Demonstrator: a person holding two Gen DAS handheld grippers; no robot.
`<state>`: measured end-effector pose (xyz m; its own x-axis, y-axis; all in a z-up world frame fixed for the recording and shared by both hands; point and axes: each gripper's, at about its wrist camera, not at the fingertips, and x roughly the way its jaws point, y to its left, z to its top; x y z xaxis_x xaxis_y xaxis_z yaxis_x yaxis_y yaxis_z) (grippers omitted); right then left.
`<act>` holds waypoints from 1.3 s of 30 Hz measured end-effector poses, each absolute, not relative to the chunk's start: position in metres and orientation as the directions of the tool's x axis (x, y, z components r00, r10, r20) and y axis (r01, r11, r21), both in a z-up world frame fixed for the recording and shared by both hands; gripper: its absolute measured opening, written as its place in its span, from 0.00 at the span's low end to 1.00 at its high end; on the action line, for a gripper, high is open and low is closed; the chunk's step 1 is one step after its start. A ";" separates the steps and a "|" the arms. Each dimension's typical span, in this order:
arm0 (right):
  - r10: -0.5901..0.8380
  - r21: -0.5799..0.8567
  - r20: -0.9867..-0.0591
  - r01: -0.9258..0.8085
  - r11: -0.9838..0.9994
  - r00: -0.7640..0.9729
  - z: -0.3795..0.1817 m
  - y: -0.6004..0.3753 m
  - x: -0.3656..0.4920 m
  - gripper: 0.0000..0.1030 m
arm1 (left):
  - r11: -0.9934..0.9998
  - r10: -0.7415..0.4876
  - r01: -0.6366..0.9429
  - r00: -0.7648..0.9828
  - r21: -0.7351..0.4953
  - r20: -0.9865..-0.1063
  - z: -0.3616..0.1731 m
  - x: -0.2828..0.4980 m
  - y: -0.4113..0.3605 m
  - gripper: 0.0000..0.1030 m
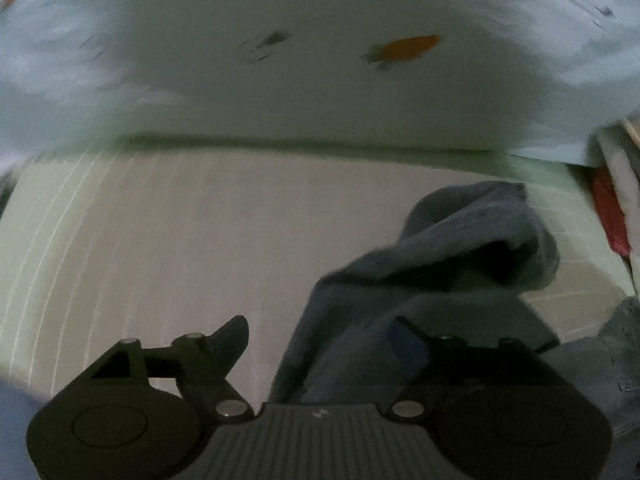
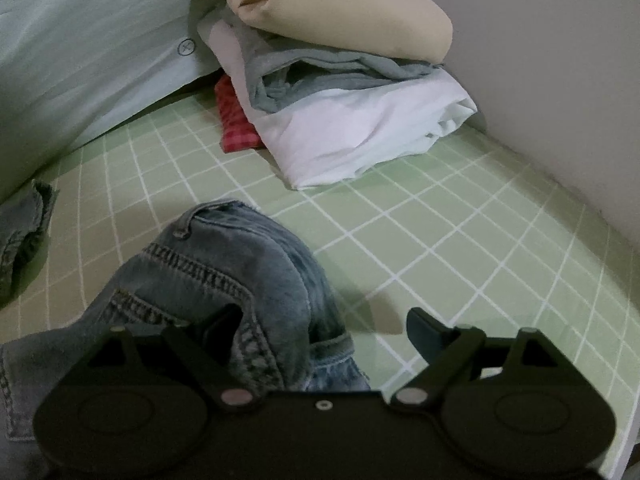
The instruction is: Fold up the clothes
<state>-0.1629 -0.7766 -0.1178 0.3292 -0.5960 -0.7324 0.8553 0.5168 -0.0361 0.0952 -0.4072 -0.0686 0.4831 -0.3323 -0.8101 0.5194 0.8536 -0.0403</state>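
We have the jeans [image 2: 224, 276] bunched on the green checked sheet [image 2: 460, 240], and both tools are close over them.

Right gripper [image 2: 320, 332]: jaws spread wide, nothing pinched. A hump of denim with a stitched seam rises between the fingers, crowding the left finger [image 2: 224, 320] and partly hiding it; the right finger [image 2: 424, 332] stands clear over bare sheet. We judge no pad is pressing on cloth.

Left gripper [image 1: 320, 340]: also wide open and empty. The denim lies to its right side, a fold [image 1: 472, 240] lifting ahead of the right finger [image 1: 408, 336] and cloth running back under it; the left finger [image 1: 230, 340] is over bare sheet. This view is smeared and dark, so whether the right finger touches the cloth we cannot tell.

The relation that matters: the garment sits between the two tools, nearer the right gripper, whose span is already astride the hump. In the right wrist view the heap runs from beside the left finger forward and away, toward the stack of folded clothes [image 2: 352, 120] well ahead; a second bit of denim [image 2: 24, 236] lies far off to the left. Crumpled as it is, the long axis is only a guess: roughly straight ahead of the fingers. Which end is the waistband we cannot say.

Pale bedding [image 1: 280, 80] lies beyond the left fingers.
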 end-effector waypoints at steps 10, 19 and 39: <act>-0.599 -0.027 -0.737 0.870 0.491 0.315 -0.120 -0.780 -0.164 0.96 | 0.684 -0.451 0.729 0.393 -0.028 -0.802 -0.074 0.122 -0.497 0.83; -0.608 -0.059 -0.736 0.866 0.496 0.298 -0.119 -0.780 -0.162 0.98 | 0.895 -0.386 0.417 0.541 -0.160 -0.748 -0.055 0.174 -0.415 0.07; -0.558 0.027 -0.728 0.830 0.557 0.398 -0.089 -0.796 -0.141 0.89 | 0.951 0.099 -0.299 0.529 -0.076 -0.843 -0.077 0.137 -0.161 0.65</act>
